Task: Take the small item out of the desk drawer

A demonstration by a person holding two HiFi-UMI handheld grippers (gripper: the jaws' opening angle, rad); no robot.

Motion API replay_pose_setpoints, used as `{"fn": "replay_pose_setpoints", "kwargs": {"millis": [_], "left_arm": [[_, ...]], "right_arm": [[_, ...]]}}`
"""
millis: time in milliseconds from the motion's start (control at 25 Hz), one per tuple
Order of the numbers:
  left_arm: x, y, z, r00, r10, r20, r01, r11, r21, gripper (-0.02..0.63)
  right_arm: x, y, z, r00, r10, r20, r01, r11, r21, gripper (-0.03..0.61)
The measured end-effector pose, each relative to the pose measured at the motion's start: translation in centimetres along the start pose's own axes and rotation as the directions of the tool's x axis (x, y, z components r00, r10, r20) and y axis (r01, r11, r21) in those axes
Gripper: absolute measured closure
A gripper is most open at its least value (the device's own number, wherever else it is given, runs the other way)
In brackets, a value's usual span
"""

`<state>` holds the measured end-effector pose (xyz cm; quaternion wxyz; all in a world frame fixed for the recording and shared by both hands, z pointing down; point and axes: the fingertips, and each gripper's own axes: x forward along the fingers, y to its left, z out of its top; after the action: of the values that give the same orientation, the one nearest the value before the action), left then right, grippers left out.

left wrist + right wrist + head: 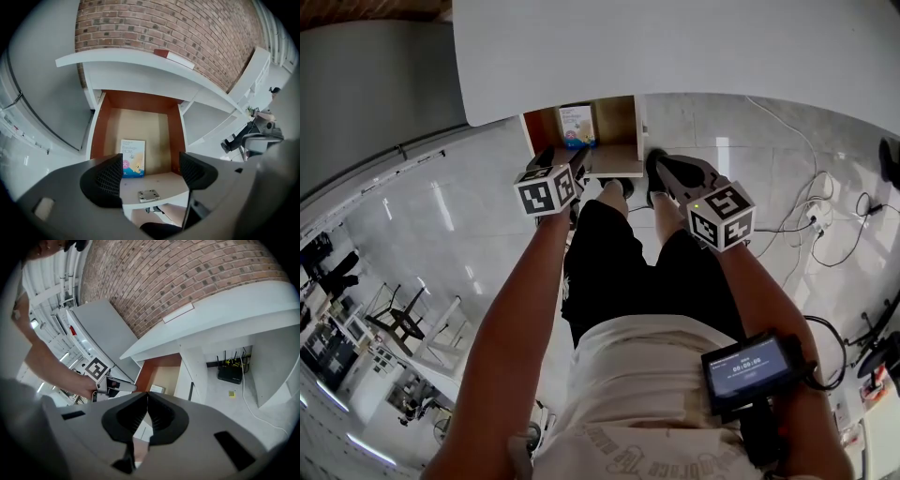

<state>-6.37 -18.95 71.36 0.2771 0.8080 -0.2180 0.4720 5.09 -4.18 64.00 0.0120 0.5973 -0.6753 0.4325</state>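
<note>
White desktop (675, 47) spans the top of the head view, and a drawer (140, 119) with brown wooden sides stands pulled open beneath it. At the left, the left gripper (151, 171) hovers at the drawer's front edge, released, its jaws spread wide and nothing pressed between the pads. A small metal plate (148, 195) on the drawer's front lip shows between them. Just beyond, a small blue-and-white box (133, 158) lies flat on the drawer floor, left of the middle and near the front, touched by neither gripper. To the right, the right gripper (147, 397) is clenched, its tips meeting with nothing between them, near the drawer's front right corner. Farther right, cables (825, 211) trail over the pale floor, and a black router (230, 372) sits on the floor under the desk.
</note>
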Motion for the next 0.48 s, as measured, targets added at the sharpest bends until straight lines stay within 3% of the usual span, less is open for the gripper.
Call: {"fn": "replay_pose_setpoints", "kwargs": {"millis": [480], "left_arm": [[3.9, 0.9, -0.3, 1.0, 0.003, -0.006, -0.003, 1.0, 0.001, 0.247]], "right_arm": [[0.5, 0.6, -3.4, 0.999, 0.026, -0.036, -0.026, 1.0, 0.012, 0.572]]}}
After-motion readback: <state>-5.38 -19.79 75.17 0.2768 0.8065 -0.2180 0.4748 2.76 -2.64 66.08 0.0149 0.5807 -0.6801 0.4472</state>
